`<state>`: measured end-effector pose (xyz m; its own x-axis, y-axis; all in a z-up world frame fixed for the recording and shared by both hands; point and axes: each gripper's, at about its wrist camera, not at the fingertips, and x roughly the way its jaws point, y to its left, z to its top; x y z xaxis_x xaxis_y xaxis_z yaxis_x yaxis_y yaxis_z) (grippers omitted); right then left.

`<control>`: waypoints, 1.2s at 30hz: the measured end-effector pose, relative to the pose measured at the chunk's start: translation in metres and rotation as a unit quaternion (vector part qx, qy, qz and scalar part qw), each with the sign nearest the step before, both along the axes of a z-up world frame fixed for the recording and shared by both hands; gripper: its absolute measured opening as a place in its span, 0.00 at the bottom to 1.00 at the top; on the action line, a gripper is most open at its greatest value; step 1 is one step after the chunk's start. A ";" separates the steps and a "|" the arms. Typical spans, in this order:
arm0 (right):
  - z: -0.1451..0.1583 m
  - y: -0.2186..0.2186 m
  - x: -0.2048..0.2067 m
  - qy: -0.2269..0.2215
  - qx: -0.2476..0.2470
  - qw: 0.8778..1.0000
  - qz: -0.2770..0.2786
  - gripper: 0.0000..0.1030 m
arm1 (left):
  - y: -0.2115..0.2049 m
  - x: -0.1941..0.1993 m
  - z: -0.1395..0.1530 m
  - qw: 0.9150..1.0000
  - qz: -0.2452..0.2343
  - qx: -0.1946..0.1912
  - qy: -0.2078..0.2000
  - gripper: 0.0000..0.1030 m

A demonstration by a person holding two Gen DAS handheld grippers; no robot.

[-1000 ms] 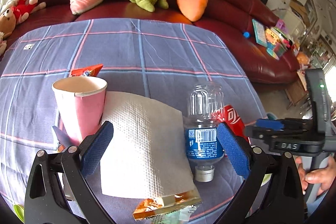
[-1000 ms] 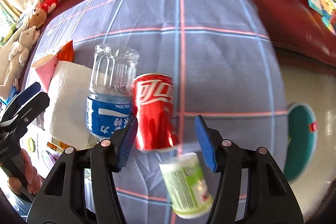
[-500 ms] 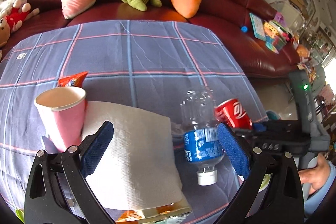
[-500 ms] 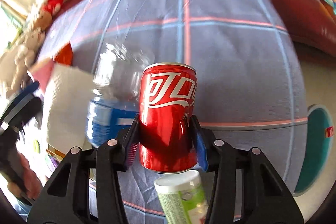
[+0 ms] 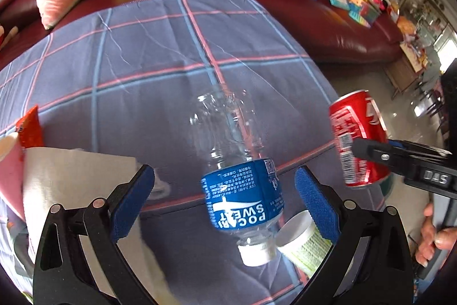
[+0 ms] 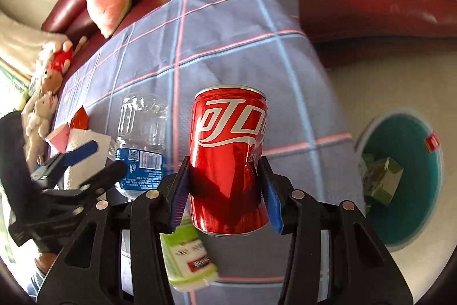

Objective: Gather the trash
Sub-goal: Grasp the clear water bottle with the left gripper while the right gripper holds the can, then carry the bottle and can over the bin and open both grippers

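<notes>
The right tongs (image 6: 225,190) were clamped on the red can (image 6: 228,162), lifted clear of the desk (image 6: 228,33), with the teal bin (image 6: 400,185) at 3 o'clock on the floor already holding 1 green carton (image 6: 381,179). The left tongs (image 5: 225,199) stood apart around the clear bottle (image 5: 237,170), their pads not touching it. Still lying on the desk were the bottle, a green-and-white tub (image 5: 302,242) at its cap, the paper towel (image 5: 65,179) and pink cup (image 5: 10,170) at 9 o'clock, so most of the collecting looked unfinished
</notes>
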<state>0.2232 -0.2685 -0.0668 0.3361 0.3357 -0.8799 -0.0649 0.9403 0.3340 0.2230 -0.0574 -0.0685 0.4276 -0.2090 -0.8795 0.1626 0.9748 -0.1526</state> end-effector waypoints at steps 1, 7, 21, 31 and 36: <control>0.000 -0.008 -0.002 0.000 0.005 1.000 -0.007 0.43 | -0.004 0.003 -0.005 1.000 0.001 0.007 0.005 0.96; -0.003 -0.040 -0.014 -0.002 0.021 0.999 -0.031 0.43 | -0.017 0.011 -0.033 0.999 0.008 0.021 0.033 0.94; -0.005 -0.096 -0.031 -0.019 0.059 0.995 -0.084 0.43 | -0.017 0.009 0.001 0.998 0.030 0.047 -0.018 0.66; 0.015 -0.196 -0.077 -0.064 0.071 0.977 -0.190 0.43 | -0.123 -0.019 0.070 0.992 -0.108 0.004 -0.062 0.66; 0.012 -0.248 -0.110 -0.065 0.067 0.965 -0.244 0.43 | -0.200 -0.029 0.057 0.983 -0.179 0.012 -0.048 0.66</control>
<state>0.1137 -0.5161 -0.0549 0.5873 0.2177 -0.7795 0.3254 0.8184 0.4736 0.1939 -0.2570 -0.0111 0.4126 -0.3407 -0.8448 0.5081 0.8558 -0.0971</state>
